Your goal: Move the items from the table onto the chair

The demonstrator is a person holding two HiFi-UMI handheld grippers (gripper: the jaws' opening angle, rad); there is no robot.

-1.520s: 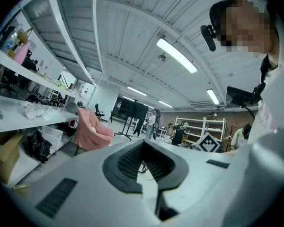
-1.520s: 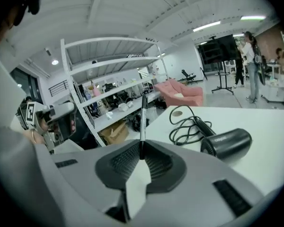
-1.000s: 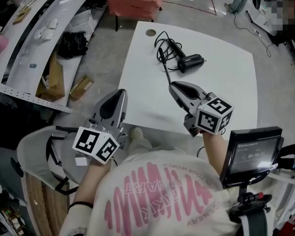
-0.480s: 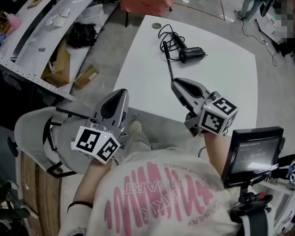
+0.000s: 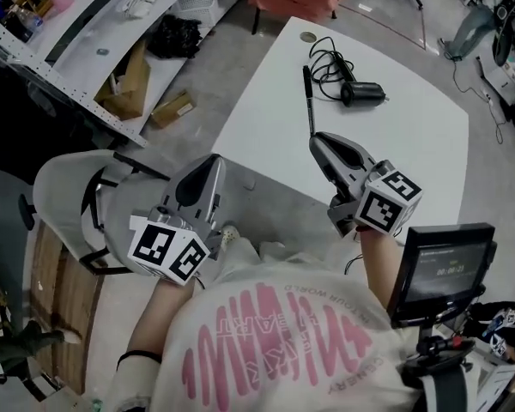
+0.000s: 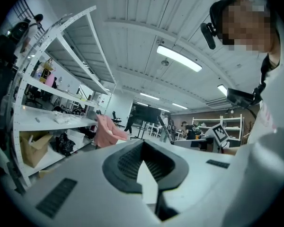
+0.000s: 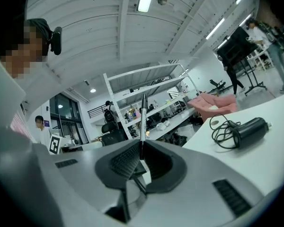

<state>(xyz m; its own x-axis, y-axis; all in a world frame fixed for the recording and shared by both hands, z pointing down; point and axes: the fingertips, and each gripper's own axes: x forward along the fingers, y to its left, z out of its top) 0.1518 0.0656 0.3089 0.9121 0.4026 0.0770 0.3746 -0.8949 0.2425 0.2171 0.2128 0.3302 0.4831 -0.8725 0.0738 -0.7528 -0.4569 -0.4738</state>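
Two grippers show below me. My right gripper (image 5: 316,141) is clamped on a black pen (image 5: 308,101), which juts out over the white tabletop (image 5: 257,136) near a corded tool (image 5: 362,93). My left gripper (image 5: 212,161) is closed and empty, near the grey chair (image 5: 60,191).
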